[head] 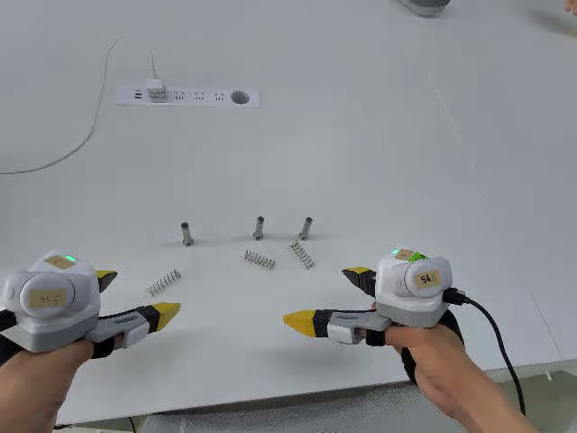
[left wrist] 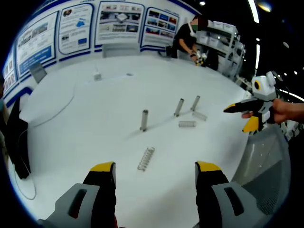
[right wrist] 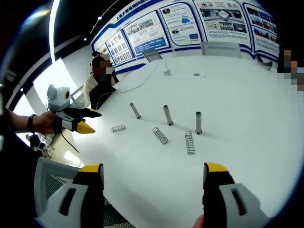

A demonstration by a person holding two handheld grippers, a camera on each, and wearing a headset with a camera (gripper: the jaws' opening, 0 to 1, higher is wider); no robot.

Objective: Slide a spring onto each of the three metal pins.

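springs (head: 259,259) are looking tiny, light and squishy, so i'm planning on pinching mid-coil, gently. left gripper (head: 138,293) and right gripper (head: 326,296) are both gaping open, empty.

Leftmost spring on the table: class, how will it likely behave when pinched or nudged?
The leftmost spring is a thin open wire coil, so probably light and springy, squashing if pinched hard. It lies on its side on the smooth white table, so a sideways nudge would likely roll it.
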